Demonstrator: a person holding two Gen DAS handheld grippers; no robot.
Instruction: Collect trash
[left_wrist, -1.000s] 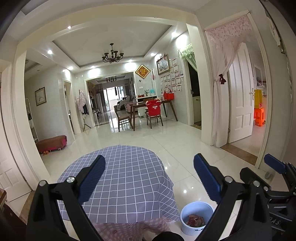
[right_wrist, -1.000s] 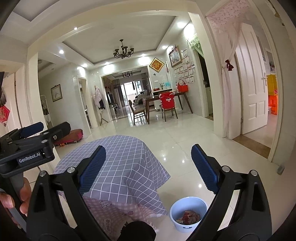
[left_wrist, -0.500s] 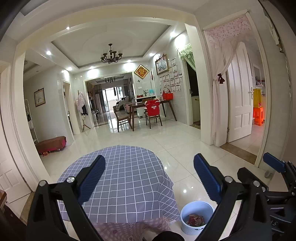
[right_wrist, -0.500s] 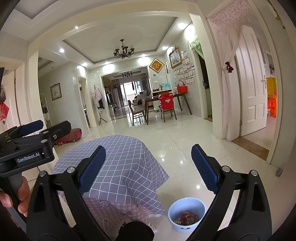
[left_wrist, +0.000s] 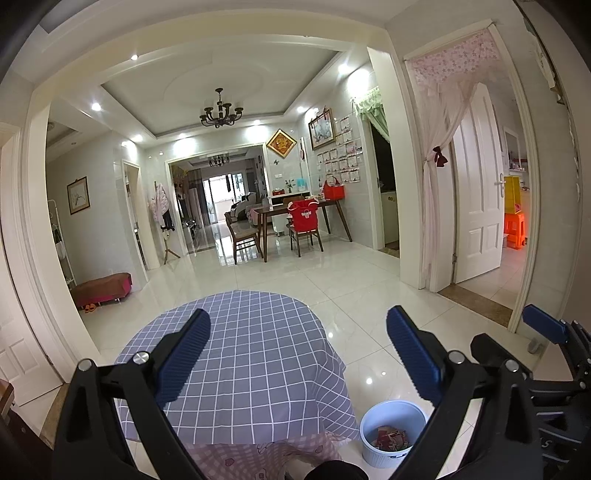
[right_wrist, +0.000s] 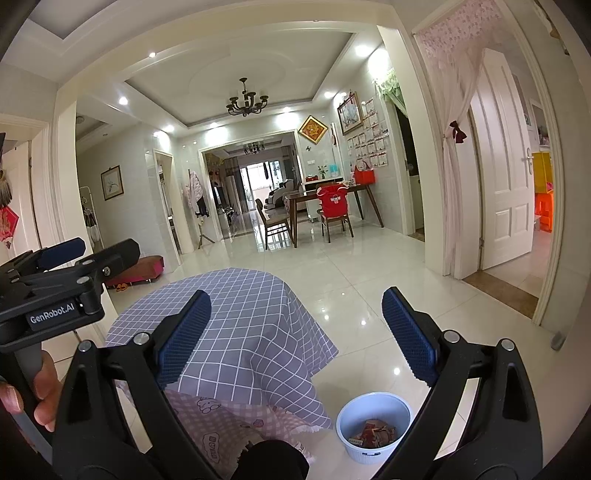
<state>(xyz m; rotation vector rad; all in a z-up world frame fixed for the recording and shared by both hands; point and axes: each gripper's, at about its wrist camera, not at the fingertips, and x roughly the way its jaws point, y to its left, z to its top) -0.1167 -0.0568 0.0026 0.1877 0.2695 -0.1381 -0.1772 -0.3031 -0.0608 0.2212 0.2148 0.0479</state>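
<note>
Both spread wide, empty: left tool and right tool; trash inside bin, below, right of tabletop.

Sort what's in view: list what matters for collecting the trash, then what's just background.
For the job:
- white bin on the floor, with wrappers inside
- left gripper, open and empty
- right gripper, open and empty
- checked tablecloth

Background:
- dining table
- red chair cover
- chandelier
- white door
</note>
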